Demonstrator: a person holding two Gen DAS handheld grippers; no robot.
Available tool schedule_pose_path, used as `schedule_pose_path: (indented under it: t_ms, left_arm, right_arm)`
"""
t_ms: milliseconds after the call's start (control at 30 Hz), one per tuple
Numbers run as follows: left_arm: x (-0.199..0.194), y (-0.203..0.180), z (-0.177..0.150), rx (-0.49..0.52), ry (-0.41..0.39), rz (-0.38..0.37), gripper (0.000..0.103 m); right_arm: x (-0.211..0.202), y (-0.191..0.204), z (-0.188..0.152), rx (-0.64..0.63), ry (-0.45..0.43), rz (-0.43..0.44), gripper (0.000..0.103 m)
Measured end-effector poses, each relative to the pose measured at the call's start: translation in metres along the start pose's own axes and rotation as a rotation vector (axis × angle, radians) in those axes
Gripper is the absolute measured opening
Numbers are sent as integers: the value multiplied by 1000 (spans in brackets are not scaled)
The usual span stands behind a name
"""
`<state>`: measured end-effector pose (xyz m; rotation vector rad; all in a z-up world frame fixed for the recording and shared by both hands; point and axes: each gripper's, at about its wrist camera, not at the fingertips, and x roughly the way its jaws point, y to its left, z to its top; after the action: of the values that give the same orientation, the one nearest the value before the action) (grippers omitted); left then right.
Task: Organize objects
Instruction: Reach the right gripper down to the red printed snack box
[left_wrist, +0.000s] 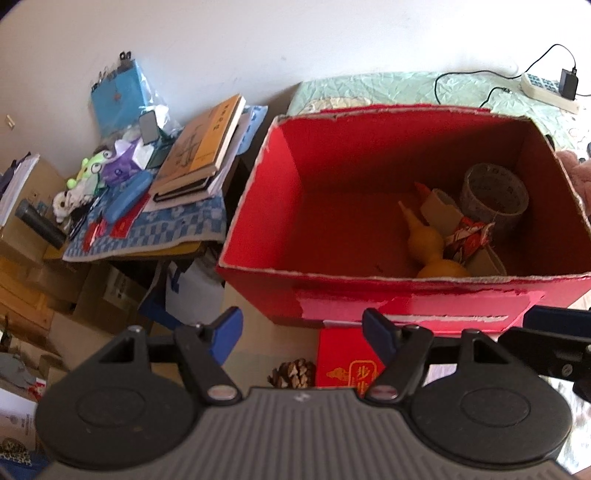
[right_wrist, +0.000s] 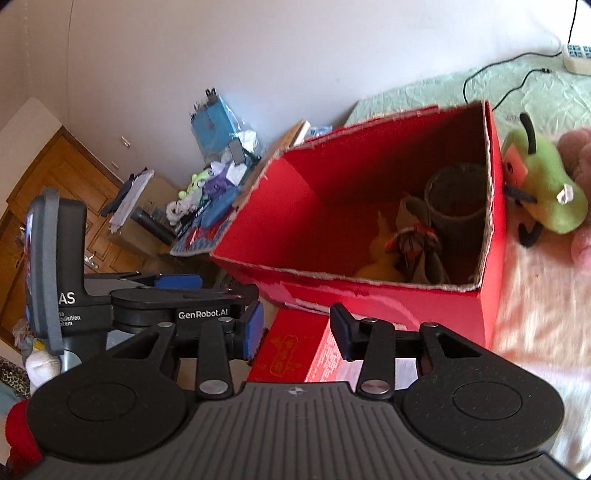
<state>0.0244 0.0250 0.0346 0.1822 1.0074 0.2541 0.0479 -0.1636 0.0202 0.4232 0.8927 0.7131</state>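
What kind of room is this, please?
Probably a bedroom at home: a bed with a green quilted cover behind the red box, a green plush toy beside it, and a cluttered side table.

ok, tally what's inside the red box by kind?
Inside the red box:
Tape roll: 1
Yellow gourd: 1
Cardboard piece: 1
Red-and-white wrapped bundle: 1
Total: 4

Both wrist cameras look forward and down, close above the near rim of the red box (left_wrist: 424, 295), which both share. The right view (right_wrist: 369, 291) sits nearer its 5 o'clock corner, with the left tool (right_wrist: 207, 291) at 9 o'clock.
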Motion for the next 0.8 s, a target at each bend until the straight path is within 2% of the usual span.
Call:
schedule_pose_path:
  t_ms: [267,467,800]
  left_arm:
    - [14,17,-20,-42,29,-49,69]
    - [21,47,-48,-98,47,-195,64]
    - [24,48,-83,-28,63,-395,65]
  right_arm:
    - [16,-9,-6,41,79,5,44]
    - [30,-19,-12,97,135,5,44]
    - [60,-25,-15,188,241,2,45]
